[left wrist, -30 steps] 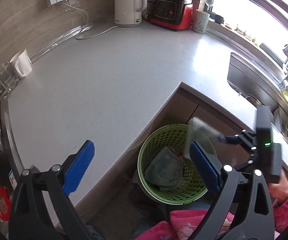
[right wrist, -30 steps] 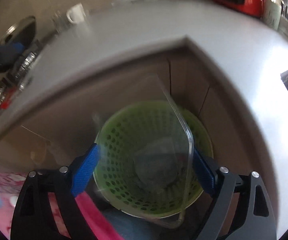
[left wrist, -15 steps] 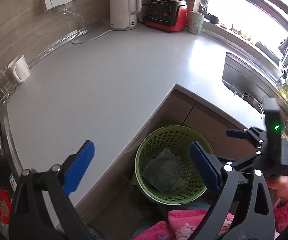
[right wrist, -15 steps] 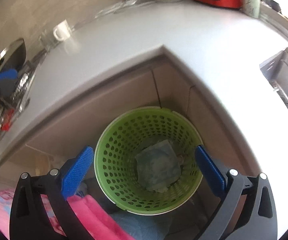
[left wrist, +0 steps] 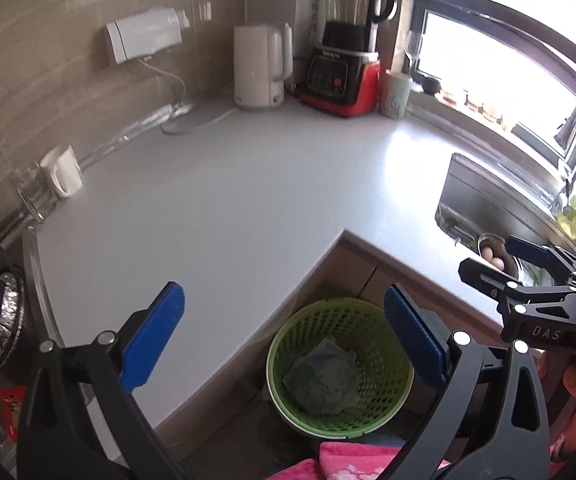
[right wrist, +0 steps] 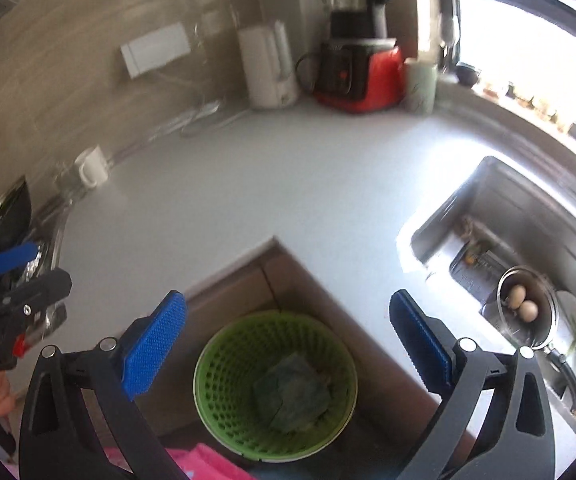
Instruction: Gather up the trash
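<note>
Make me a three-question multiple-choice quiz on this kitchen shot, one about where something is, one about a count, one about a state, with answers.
1. Where does the green basket stand?
A. on the counter
B. on the floor at the inner corner of the counter
C. in the sink

2. How many eggs lie in the metal bowl in the sink?
A. none
B. two
C. five

3. How do the jaws of the right gripper stand?
A. wide apart with nothing between the pads
B. shut on a cup
C. shut on the basket rim

Answers: 1 B, the basket sits below the counter edge in front of the cabinet doors. 2 B, two pale eggs show side by side in the bowl. 3 A, both blue pads stand clear, with the basket far below them.
</note>
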The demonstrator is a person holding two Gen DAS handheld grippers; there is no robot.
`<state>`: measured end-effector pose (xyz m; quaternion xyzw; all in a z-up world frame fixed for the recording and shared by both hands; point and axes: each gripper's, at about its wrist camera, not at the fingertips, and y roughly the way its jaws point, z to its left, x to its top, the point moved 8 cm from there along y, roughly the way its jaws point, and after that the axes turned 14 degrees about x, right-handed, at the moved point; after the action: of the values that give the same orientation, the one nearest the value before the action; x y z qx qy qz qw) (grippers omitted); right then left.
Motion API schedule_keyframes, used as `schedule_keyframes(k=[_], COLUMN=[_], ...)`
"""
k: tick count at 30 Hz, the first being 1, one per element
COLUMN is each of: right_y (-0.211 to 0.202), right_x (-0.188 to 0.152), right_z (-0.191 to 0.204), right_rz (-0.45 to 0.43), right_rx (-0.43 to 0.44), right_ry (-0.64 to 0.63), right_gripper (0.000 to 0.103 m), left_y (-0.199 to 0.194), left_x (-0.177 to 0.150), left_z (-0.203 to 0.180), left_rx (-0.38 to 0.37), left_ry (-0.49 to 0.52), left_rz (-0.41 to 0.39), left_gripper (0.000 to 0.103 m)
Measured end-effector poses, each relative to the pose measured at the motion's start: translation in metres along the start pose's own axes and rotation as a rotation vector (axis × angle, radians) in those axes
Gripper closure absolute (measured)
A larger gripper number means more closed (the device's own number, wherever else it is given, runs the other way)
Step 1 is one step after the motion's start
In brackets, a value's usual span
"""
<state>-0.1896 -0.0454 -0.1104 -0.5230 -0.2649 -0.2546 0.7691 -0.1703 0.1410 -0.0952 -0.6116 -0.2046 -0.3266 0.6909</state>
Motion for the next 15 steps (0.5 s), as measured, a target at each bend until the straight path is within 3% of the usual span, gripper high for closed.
schedule_keyframes(k=[5,15], right_y=[-0.028,-0.101], right_x=[0.028,0.133], right_z=[0.008,0.056], right_rz=[-0.091,-0.316], right_rx=[-0.028,-0.026], right_ry=[-0.02,-0.174], right_gripper=[0.002,0.002], left_y=[-0.027,-0.12], left_x=[0.028,0.127], left_z=[0.016,0.056], left_rx=[0.061,0.148], left_ry=[-0.015,-0.09], left_rz=[-0.112,-0.338], left_gripper=[0.008,0.008])
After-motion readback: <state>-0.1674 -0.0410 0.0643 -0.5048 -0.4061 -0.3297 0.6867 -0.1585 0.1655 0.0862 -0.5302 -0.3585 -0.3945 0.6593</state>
